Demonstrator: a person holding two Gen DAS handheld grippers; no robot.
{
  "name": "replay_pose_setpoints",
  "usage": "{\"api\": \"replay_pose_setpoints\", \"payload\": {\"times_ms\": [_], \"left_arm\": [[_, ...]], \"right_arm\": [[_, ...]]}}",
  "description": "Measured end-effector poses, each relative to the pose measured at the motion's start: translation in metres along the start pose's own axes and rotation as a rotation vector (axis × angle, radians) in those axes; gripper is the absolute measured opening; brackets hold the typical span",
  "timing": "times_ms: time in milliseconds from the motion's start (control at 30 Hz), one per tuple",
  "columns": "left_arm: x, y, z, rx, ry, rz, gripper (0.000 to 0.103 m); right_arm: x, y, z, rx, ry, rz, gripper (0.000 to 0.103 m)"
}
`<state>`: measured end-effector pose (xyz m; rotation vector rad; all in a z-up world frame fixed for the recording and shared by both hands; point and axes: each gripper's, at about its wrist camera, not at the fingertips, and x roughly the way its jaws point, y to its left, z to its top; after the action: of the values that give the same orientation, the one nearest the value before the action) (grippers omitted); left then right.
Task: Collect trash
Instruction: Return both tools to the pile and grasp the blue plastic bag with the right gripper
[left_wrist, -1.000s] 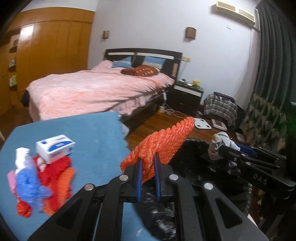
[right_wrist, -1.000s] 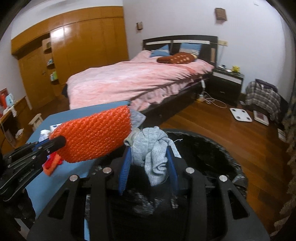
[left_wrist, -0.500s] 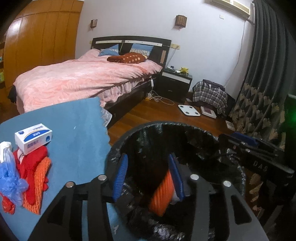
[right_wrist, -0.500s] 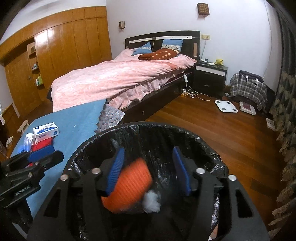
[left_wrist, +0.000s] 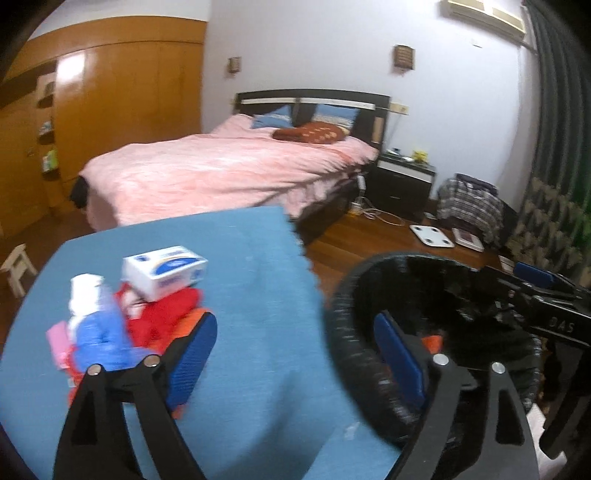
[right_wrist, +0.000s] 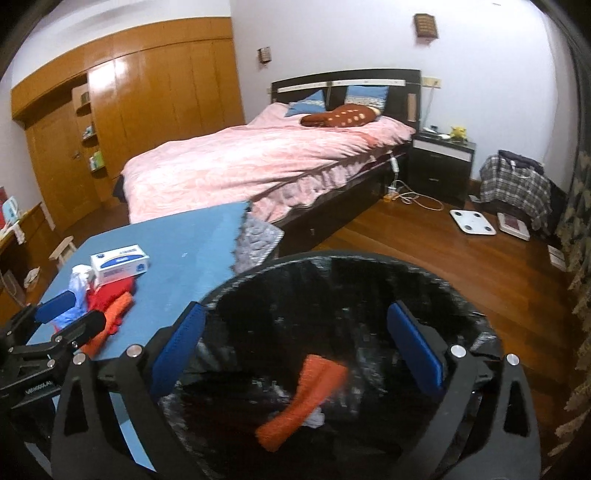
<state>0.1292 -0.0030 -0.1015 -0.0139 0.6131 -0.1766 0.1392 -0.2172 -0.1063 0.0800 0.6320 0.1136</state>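
Left wrist view: your left gripper (left_wrist: 295, 350) empty, jaws opening, blue ribbed pads. Below: blue cloth table (left_wrist: 240, 266); white-blue carton (left_wrist: 164, 271), print blurred; red-orange knit rags (left_wrist: 166, 317); blue crinkled plastic (left_wrist: 99, 339). Bin (left_wrist: 347, 354) round, glossy black liner. "DAS" moulded on your right gripper (left_wrist: 546, 295).

Right wrist view: your right gripper (right_wrist: 295, 347) empty, jaws opening over bin (right_wrist: 369, 260). Orange bubble wrap (right_wrist: 303, 402) lies inside, white scrap (right_wrist: 314, 419) beside it.
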Motion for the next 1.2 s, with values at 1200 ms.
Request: {"api": "replay_pose_setpoints", "payload": {"times_ms": [1200], "left_arm": [[-0.009, 0.186, -0.057, -0.202, 0.074, 0.243, 0.065]], "right_arm": [[0.080, 0.184, -0.013, -0.196, 0.050, 0.231, 0.096]]}}
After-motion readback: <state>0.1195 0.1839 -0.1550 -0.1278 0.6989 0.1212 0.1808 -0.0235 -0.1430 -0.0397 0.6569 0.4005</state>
